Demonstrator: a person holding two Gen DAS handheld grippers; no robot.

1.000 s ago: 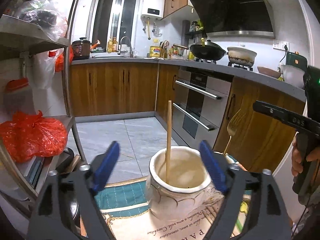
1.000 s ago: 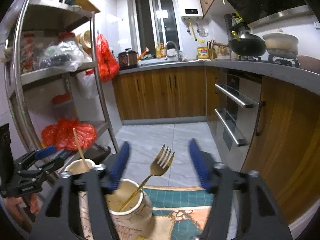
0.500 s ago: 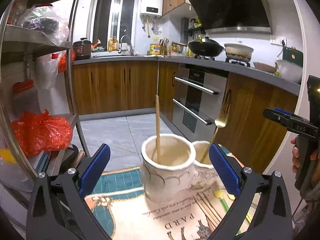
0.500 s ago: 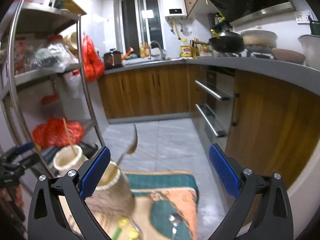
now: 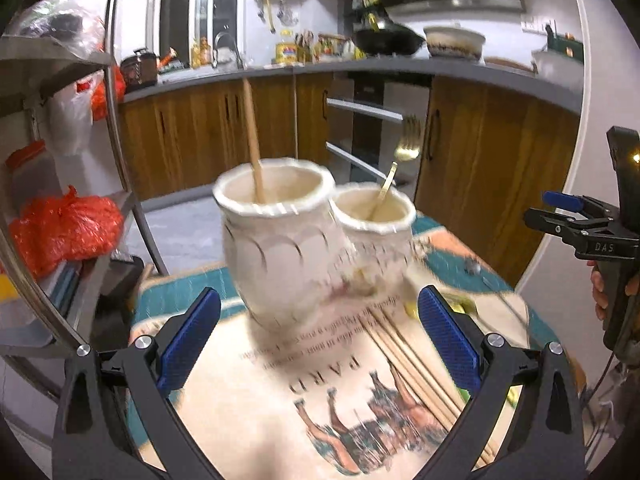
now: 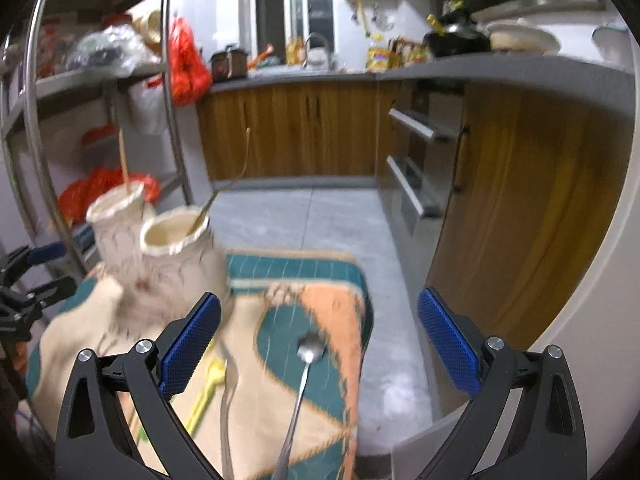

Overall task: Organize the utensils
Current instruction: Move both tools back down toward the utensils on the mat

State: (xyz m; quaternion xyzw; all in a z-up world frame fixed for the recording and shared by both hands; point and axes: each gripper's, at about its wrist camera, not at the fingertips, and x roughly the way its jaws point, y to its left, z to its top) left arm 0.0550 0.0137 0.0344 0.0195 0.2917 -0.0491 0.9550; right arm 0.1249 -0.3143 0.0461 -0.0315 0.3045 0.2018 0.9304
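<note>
My left gripper [image 5: 318, 344] has its blue fingers [image 5: 188, 340] spread wide with nothing between them, low in the frame of the left wrist view. Just above them, at centre, stands the larger white ceramic jar [image 5: 280, 244] with one wooden chopstick [image 5: 253, 144] upright in it. Touching its right side is the smaller white jar [image 5: 376, 236], holding a gold fork [image 5: 400, 160] that leans right. Loose chopsticks [image 5: 416, 364] lie on the printed cloth [image 5: 280, 400] over the surface, at lower centre.

My right gripper [image 6: 318, 344] is equally wide open and empty. Between its fingers [image 6: 448, 340], at lower centre, a metal spoon [image 6: 302, 376] lies on the cloth, bowl up-frame. Left of it lie another metal utensil [image 6: 226, 408], too blurred to name, and a yellow-green plastic utensil [image 6: 204, 396]. Both jars stand at centre left in that view.
</note>
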